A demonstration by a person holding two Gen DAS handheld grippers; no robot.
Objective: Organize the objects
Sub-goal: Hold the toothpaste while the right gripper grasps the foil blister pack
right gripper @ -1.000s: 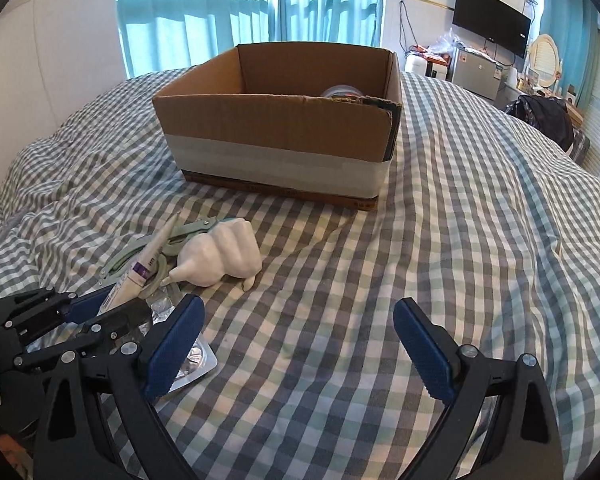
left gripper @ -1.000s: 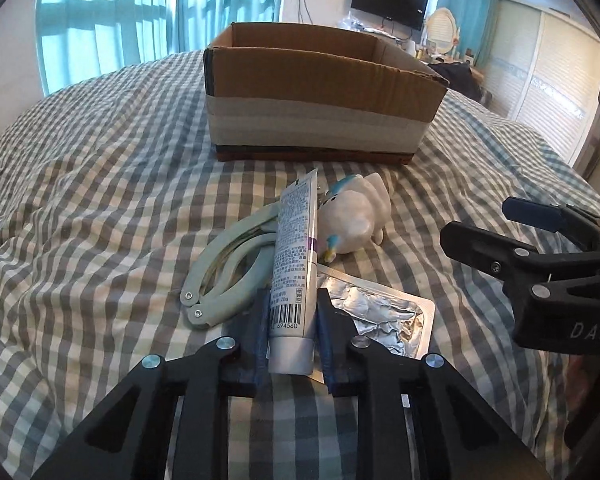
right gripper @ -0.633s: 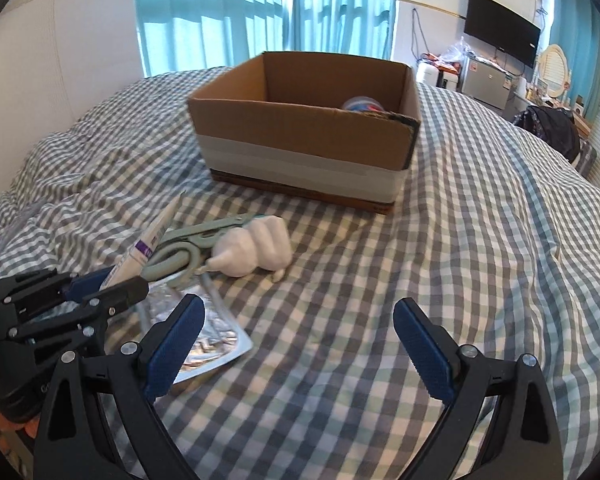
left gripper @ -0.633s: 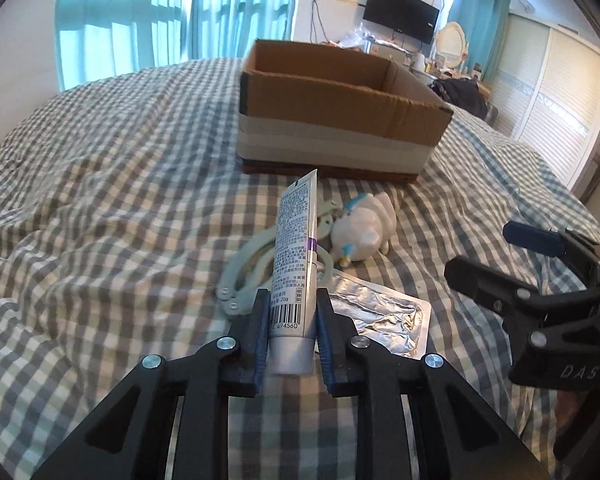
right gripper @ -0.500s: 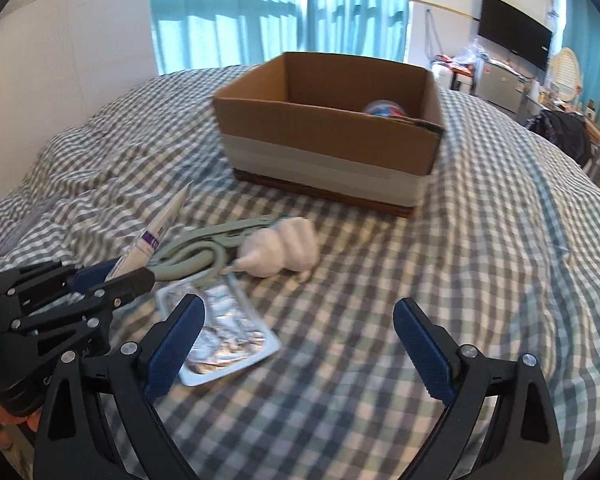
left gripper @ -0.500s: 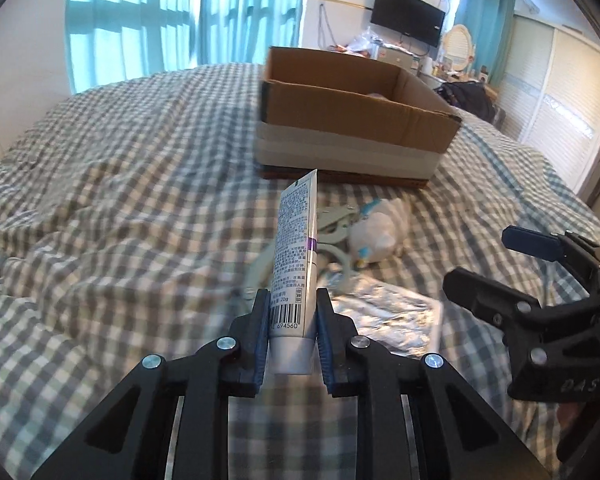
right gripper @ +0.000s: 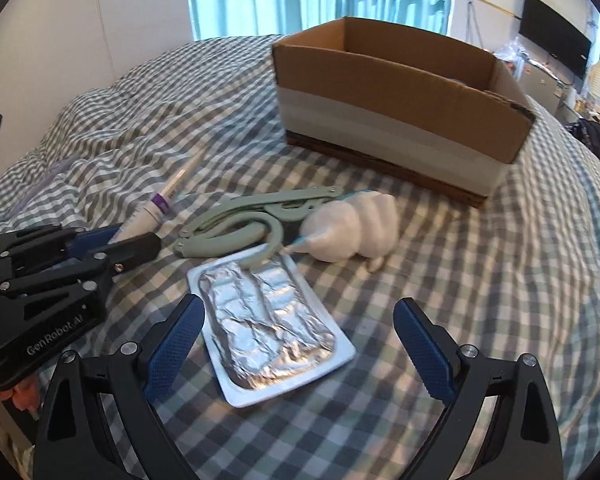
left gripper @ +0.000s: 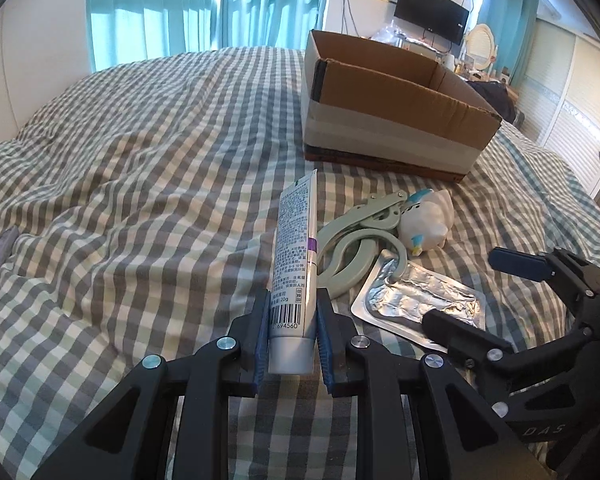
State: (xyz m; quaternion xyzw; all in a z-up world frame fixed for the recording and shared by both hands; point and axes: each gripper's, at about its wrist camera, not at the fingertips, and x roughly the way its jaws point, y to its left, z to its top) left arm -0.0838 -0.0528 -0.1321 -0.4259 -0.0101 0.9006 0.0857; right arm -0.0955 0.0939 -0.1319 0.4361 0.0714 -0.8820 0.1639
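left gripper (left gripper: 291, 336) is clamping tube (left gripper: 294, 256), now lifted off bed (left gripper: 140, 200); right gripper (right gripper: 298, 344), jaws wide, is coming over foil pack (right gripper: 268, 320). box (right gripper: 400, 92) is waiting.

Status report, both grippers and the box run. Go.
Left gripper shut on ointment tube, lifted. Right gripper open, jaws above foil blister pack. Cardboard box ahead; scissors and white toy between, nothing blocking.

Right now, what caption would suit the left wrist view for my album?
Left gripper clamps a white tube above a checked bedspread, cardboard box waiting beyond.
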